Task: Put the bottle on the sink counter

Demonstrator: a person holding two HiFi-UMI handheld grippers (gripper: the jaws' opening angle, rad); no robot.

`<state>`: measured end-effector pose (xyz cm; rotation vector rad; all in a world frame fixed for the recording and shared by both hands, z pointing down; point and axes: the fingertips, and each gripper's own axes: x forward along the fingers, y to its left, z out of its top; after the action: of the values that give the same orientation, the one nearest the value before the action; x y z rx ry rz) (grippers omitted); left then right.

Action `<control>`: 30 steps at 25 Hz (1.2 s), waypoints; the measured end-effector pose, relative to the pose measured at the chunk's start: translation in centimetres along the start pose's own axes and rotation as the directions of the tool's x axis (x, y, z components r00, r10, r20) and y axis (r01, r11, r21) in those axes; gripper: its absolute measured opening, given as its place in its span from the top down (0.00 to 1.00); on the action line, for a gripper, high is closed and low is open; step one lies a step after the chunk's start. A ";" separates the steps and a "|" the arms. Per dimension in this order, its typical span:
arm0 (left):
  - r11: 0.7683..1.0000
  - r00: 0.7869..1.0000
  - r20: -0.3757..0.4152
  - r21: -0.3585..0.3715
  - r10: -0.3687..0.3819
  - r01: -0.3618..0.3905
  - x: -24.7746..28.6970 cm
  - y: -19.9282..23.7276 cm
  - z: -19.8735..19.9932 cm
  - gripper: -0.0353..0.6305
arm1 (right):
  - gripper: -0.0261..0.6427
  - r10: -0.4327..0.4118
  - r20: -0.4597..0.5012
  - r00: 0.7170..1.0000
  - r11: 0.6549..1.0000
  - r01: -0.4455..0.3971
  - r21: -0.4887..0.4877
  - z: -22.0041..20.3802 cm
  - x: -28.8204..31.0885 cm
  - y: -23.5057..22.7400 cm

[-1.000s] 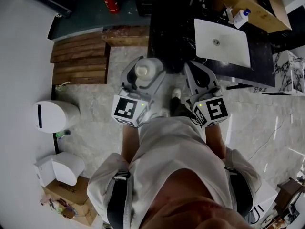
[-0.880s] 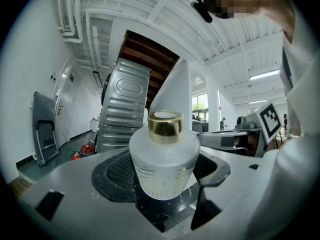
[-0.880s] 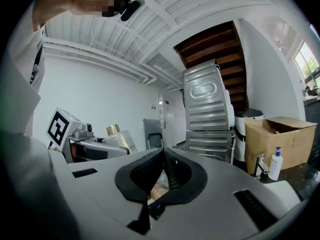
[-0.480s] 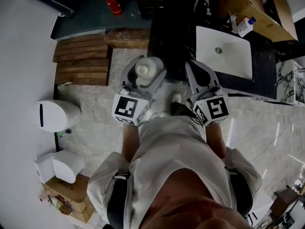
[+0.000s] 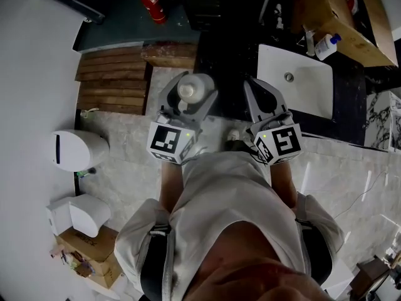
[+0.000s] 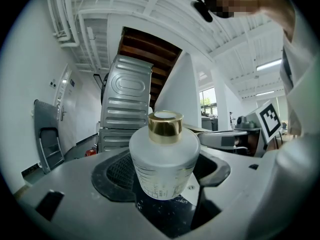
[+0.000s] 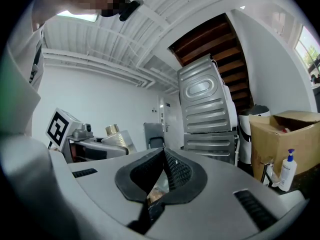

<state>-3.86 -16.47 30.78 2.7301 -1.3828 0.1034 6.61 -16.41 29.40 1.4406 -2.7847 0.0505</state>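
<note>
- Grips the bottle (image 6: pixel 164 159) upright, gold cap up, between the fingers (image 6: pixel 117 171) of the left gripper (image 5: pixel 190 91), above the floor.
- Holds the right gripper (image 5: pixel 252 85) just beside it, fingers (image 7: pixel 177 171) clenched together on nothing.
- Further ahead, to the right: white sink (image 5: pixel 294 80) in the dark desk (image 5: pixel 348 96), well apart from the bottle.
- Beyond the sink: a soap dispenser (image 5: pixel 327 44) beside a cardboard box (image 5: pixel 338 11).

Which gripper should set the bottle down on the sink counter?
Left: the left gripper is shut on the bottle. The right gripper is closed and empty, though nearer the sink counter.
</note>
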 end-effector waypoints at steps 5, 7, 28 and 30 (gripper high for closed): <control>1.000 1.000 -0.001 0.009 0.011 -0.011 1.7 -0.1 0.7 0.45 | 0.96 0.007 0.011 1.000 1.000 -0.007 0.008 0.5 0.7 -1.9; 1.000 1.000 -0.001 0.012 0.015 -0.015 2.5 -0.1 0.9 0.45 | 0.96 0.011 0.010 1.000 1.000 -0.011 0.011 0.5 0.9 -2.6; 1.000 0.999 -0.041 0.018 0.027 -0.026 8.9 0.6 0.7 0.45 | 0.96 0.020 -0.028 0.999 0.999 -0.019 0.038 -0.5 3.1 -8.4; 1.000 0.999 -0.048 0.018 0.023 -0.022 9.4 1.0 0.5 0.45 | 0.96 0.011 -0.033 0.999 0.999 -0.010 0.041 -0.8 3.5 -8.9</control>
<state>0.88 -24.68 31.24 2.7076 -1.4065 0.1819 11.82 -24.32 30.48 1.4200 -2.7804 0.1308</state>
